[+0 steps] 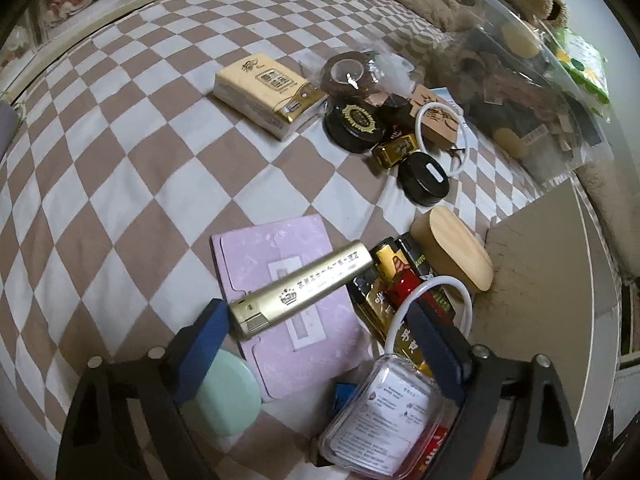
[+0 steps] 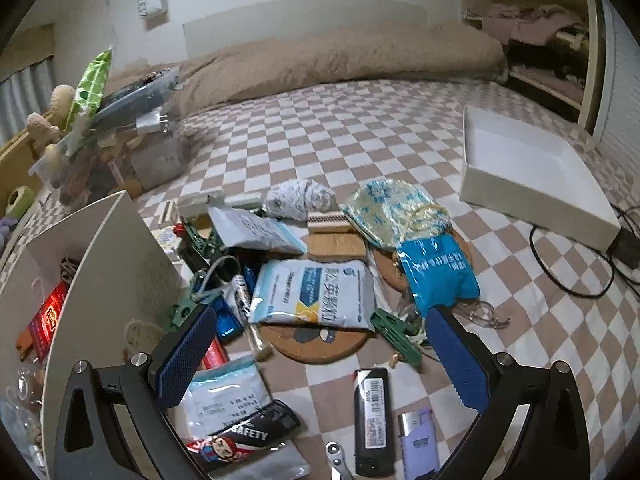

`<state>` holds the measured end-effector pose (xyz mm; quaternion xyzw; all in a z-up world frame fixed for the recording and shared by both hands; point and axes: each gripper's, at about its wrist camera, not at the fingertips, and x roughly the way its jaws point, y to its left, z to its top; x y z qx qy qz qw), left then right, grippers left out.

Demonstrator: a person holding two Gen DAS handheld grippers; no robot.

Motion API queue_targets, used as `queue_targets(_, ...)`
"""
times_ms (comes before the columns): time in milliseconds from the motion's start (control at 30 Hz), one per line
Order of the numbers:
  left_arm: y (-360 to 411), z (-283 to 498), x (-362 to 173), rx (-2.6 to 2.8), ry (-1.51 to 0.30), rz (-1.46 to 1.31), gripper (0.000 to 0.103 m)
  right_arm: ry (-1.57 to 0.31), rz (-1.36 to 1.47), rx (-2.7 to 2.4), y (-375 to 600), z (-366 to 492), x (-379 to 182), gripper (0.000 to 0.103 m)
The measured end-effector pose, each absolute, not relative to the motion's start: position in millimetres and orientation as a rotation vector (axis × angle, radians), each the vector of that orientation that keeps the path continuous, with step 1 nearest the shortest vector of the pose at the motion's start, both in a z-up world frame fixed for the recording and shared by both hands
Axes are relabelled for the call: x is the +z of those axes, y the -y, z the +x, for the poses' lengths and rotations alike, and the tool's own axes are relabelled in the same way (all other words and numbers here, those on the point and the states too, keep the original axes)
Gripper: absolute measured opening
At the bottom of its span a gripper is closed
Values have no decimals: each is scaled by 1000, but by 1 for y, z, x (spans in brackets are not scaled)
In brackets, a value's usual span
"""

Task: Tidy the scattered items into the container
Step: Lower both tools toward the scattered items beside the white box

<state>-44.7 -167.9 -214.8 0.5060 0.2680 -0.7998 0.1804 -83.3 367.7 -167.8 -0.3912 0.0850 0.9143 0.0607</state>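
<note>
In the left wrist view my left gripper is open above a gold lighter that lies on a pink card; its left finger touches the lighter's end. Other lighters and a wooden oval case lie next to the grey cardboard container. In the right wrist view my right gripper is open and empty above a pile of packets and a cork coaster. The container stands at the left, holding small items.
A tissue pack, black round tins and a white ring lie farther off on the checked bedsheet. A clear bag is at the far right. A white box lid, black lighter and purple lighter lie nearby.
</note>
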Motion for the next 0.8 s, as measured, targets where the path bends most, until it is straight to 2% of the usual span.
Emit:
queue_targets(67,170,-44,-216,-2244,-761,1420,87,-332,-1202,2764,-376,-83,-168,103)
queue_targets(133,173,-44,-218,-2222,-756,1413,78,-418,-1215,2764,-385,-81,-170,103)
queue_targets(300,175,-45,-220,-2206,-704,1407,68,-550,-1273,2709,-404,-79,-179,103)
queue_targets(433,178,-43,-221,-2199,-668,1400,57,-542,-1336,2694,-413,-76,-187,103)
queue_targets(600,186,-41,-220,-2191,-682,1373,44,-410,-1432,2771,-405,-66,-193,103)
queue_targets(800,198,-37,-218,-2182,-734,1331,36,-335,-1499,2907,-386,-50,-192,103)
